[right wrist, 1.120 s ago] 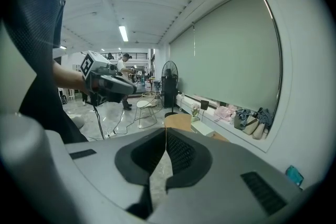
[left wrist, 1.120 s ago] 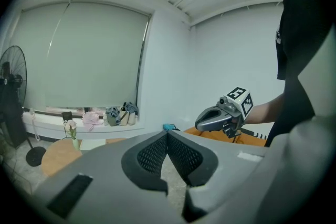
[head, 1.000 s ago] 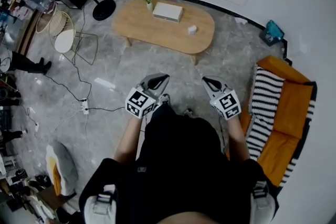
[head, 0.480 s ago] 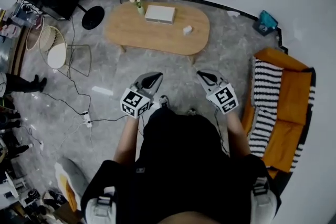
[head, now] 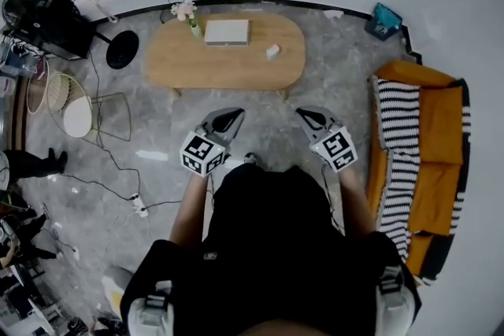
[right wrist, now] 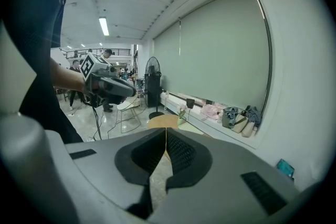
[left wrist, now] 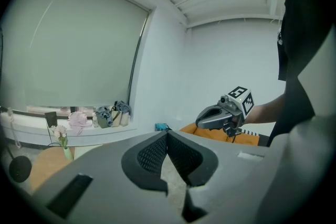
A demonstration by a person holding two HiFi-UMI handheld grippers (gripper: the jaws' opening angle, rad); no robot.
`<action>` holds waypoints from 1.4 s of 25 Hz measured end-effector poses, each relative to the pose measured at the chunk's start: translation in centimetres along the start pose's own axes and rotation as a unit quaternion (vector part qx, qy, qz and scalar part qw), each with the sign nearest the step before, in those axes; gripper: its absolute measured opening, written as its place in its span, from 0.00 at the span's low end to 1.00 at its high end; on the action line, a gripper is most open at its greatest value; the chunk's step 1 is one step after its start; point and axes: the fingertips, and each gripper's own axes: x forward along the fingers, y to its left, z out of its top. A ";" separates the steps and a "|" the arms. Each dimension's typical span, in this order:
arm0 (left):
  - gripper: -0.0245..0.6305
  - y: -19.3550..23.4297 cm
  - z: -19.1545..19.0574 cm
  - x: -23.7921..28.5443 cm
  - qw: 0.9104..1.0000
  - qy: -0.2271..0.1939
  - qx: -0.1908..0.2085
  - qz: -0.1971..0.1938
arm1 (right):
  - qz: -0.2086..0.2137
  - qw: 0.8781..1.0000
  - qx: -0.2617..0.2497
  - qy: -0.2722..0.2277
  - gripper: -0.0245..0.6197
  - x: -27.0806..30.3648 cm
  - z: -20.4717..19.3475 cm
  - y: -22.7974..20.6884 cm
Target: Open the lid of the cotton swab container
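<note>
Oval wooden counter (head: 236,67) squares up in upper centre: approach phase; grey left claw (head: 234,115) and right claw (head: 305,114) closed, empty

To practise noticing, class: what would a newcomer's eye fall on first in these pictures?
The left gripper and right gripper, both shut and empty, stick out in front of the person in the middle of the head view. Beyond them stands an oval wooden table with a white box and a vase of flowers. Along the right edge lies an orange sofa with a striped blanket.
</note>
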 end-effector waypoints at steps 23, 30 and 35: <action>0.04 4.4 2.9 6.8 0.999 0.004 -0.009 0.032 | 0.040 0.999 -0.012 0.019 0.03 3.6 -0.3 -7.6; 0.04 2.5 4.5 11.9 0.998 -0.001 -0.016 0.056 | 0.077 0.996 -0.045 0.002 0.03 2.3 -0.3 -12.8; 0.04 1.2 4.3 13.4 0.997 0.004 -0.021 0.076 | 0.096 0.994 -0.040 0.012 0.03 1.7 -1.6 -14.4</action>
